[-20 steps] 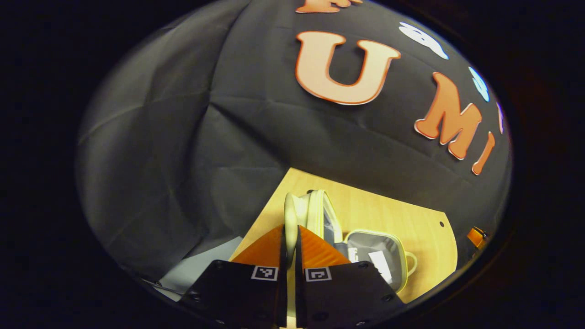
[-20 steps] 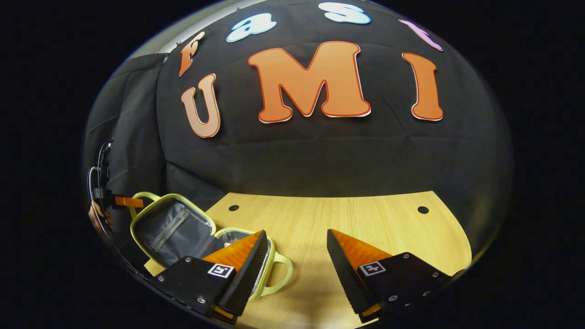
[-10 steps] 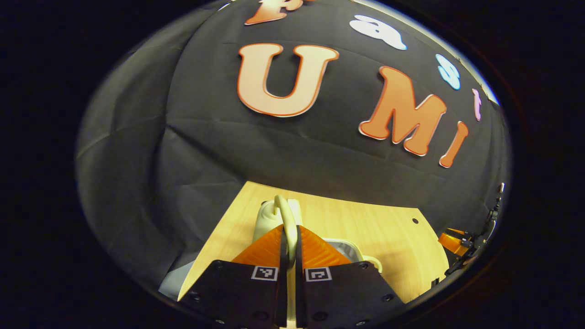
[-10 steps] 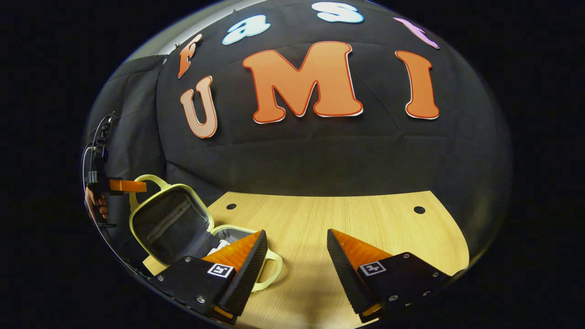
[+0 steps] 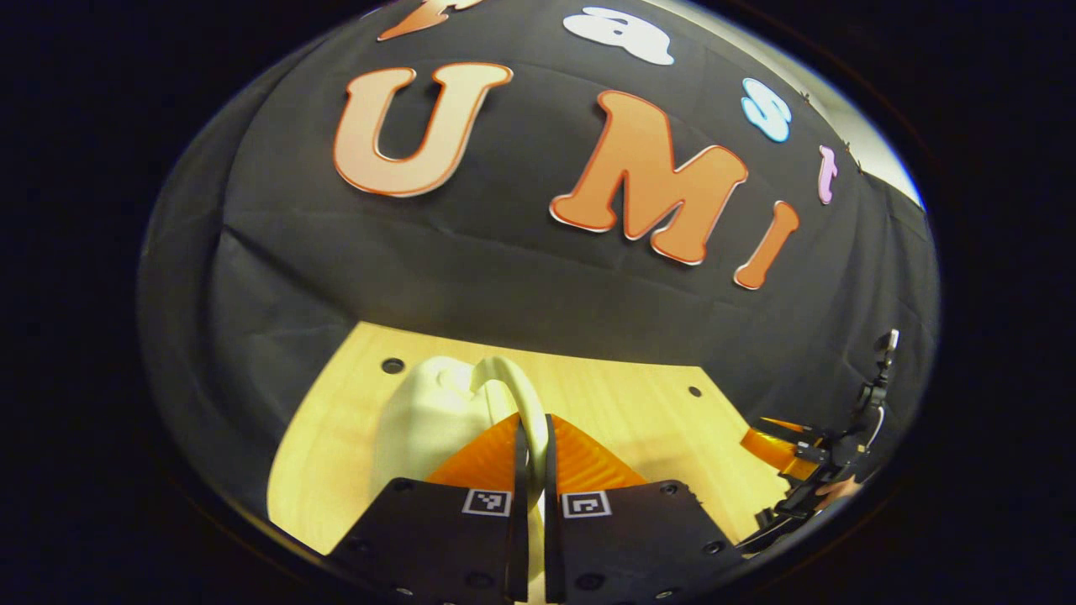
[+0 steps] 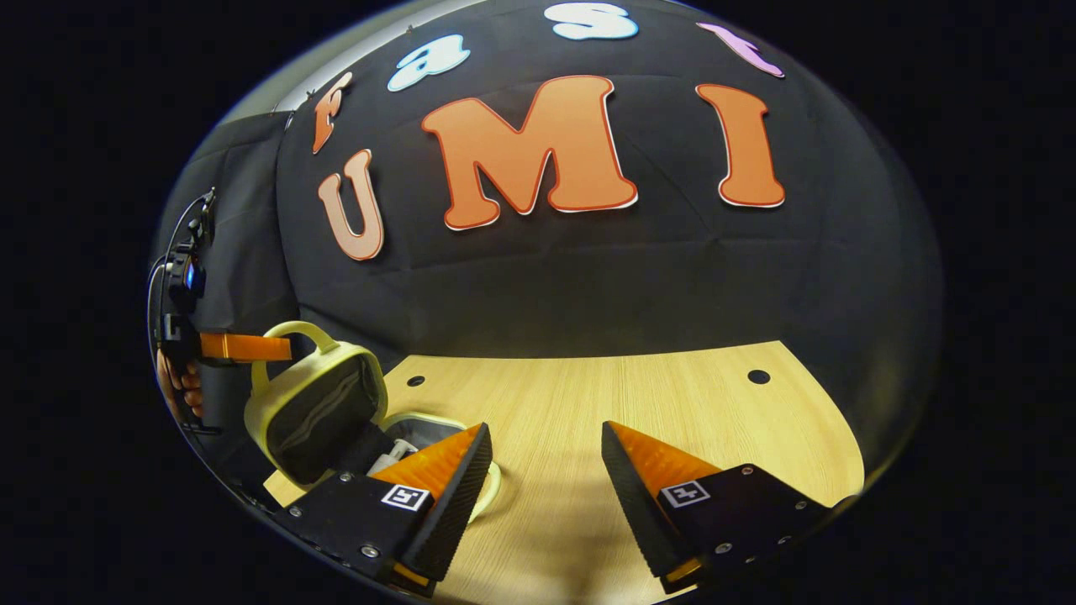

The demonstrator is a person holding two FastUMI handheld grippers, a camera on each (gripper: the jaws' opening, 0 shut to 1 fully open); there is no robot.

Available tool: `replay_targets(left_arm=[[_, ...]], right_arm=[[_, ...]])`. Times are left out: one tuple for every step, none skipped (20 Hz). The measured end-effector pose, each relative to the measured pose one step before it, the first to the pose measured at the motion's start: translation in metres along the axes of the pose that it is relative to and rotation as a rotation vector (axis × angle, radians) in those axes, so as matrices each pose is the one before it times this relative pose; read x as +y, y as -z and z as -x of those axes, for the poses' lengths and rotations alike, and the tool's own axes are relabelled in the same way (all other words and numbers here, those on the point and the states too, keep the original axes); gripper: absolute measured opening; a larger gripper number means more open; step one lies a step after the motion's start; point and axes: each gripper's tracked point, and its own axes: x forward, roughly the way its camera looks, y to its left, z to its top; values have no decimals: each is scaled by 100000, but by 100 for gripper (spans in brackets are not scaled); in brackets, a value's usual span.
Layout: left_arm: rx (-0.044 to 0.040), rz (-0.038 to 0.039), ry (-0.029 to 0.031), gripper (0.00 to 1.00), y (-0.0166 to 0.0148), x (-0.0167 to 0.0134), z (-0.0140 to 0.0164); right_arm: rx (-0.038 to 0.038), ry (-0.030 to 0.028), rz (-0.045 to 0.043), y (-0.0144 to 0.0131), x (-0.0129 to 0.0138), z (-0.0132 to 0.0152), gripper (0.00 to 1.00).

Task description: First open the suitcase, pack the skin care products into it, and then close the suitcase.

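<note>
I have left gripper (image 5: 530, 454) clamped on lid handle (image 6: 290, 334) | lid (image 6: 315, 402) tilts half-raised over case base (image 6: 420, 430), hinge side away from right gripper (image 6: 546, 470) | right gripper wide apart, empty, just beside base | my left closes it.

Black cloth wall (image 6: 588, 277) hangs behind and to both sides, creased in long folds, meeting the far edge of the table. Pale wood-grain tabletop (image 6: 672, 420) with a rounded outline, lit warm and bright from above; soft shadows fall on its near part. Small dark round holes (image 6: 758, 376) sit near its back edge, one toward each corner. A strip of lighter wall (image 5: 883, 168) shows above the cloth.
</note>
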Motion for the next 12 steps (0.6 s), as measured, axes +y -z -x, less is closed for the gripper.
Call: replay_targets(left_arm=[[1707, 252, 1646, 7, 698, -975, -484], [1858, 57, 2066, 8, 891, -751, -612], [1298, 1085, 2427, 8, 641, -978, -656], [1947, 1156, 3059, 8, 819, -1119, -772], [1752, 462, 1883, 8, 850, -806, -822], [2086, 550, 1697, 8, 898, -655, -872], [1432, 1018, 1447, 8, 673, -726, -945], [2130, 456, 1419, 8, 903, -535, -798], [2511, 251, 932, 8, 948, -534, -950], [2553, -444, 937, 8, 893, -345, -881], [2835, -402, 392, 8, 1039, -292, -682], [2252, -1255, 196, 8, 1043, -321, -885]], right_arm=[[-429, 337, -183, -62, -261, 77, 85], [387, 122, -160, 165, -198, 152, 85], [507, 284, -95, 191, -273, 101, 85], [452, 67, -259, 192, -234, 146, 85], [276, 353, -319, 64, -332, 8, 85], [61, -79, -517, 38, -122, 21, 85], [245, 353, -245, 59, -175, -3, 85], [-55, 154, -110, 74, -257, 64, 85], [213, 147, -26, -26, -282, 36, 85], [162, 337, 74, 142, -158, -4, 85], [239, 10, -225, 44, -149, -64, 85], [181, 422, -189, 12, -294, -9, 85]])
